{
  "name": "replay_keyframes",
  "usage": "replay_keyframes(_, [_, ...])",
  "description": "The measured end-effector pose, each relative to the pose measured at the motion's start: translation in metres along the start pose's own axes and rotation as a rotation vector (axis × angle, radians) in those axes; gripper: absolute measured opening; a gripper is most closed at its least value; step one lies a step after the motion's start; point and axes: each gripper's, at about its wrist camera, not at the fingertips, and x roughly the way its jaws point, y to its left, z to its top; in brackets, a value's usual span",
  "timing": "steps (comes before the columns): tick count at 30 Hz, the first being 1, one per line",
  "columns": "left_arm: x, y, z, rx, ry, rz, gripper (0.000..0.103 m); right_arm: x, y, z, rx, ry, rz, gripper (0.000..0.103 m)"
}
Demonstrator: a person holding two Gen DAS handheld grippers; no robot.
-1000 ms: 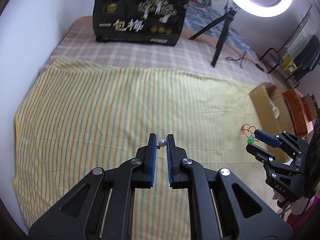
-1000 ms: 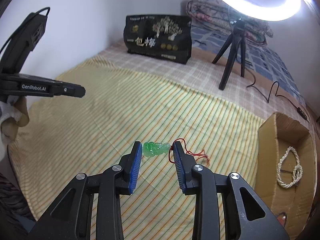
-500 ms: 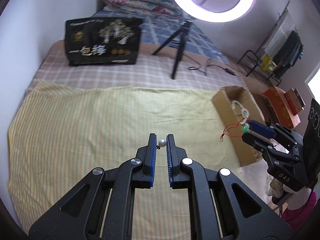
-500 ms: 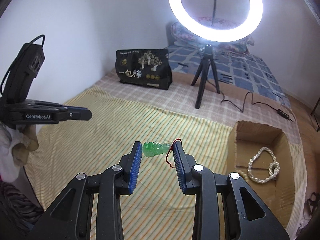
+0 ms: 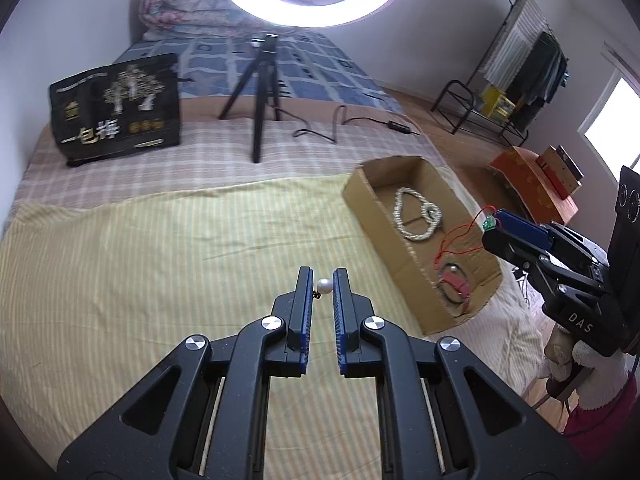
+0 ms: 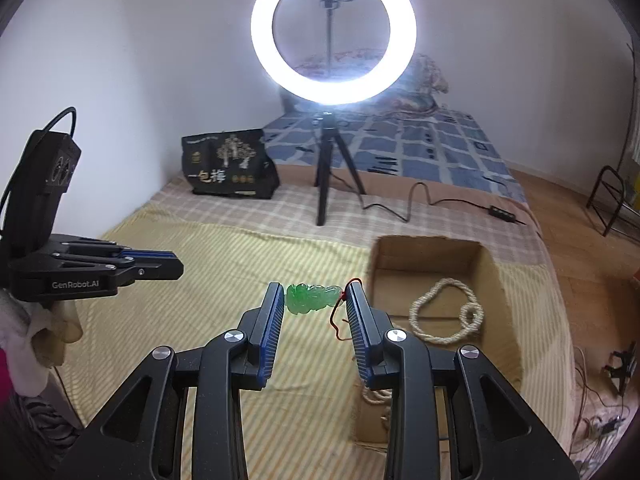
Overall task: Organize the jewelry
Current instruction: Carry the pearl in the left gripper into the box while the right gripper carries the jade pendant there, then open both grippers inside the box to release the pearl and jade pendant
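Left wrist view
Left gripper (image 5: 323,286): clamped on pearl earring (image 5: 324,286), above striped cloth (image 5: 160,264)
Box (image 5: 362,194): at 2 o'clock, holds necklace (image 5: 416,218)

Right wrist view
Right gripper (image 6: 314,298): pinching green pendant (image 6: 312,298), red cord (image 6: 338,320) dangling
Box (image 6: 424,256): at 2 o'clock

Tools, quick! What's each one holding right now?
Left tool: shut on a small round white pearl bead.
Right tool: shut on a carved green jade pendant with red cord.
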Motion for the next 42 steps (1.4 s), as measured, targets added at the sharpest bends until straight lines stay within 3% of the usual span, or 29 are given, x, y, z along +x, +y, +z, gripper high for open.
replay_keyframes(14, [0.05,-0.081,0.01,0.07,0.032,-0.097,0.008,-0.027,-0.078,-0.031,0.107,0.029,-0.116,0.03])
replay_keyframes(26, [0.091,-0.115,0.017,0.078,0.06,-0.122,0.008,-0.017,-0.105,-0.053,0.138,0.101,-0.125,0.03])
replay_keyframes(42, [0.135,-0.129,0.024,0.089,0.069,-0.062,0.008,-0.001,-0.116,-0.069,0.155,0.158,-0.111,0.03])
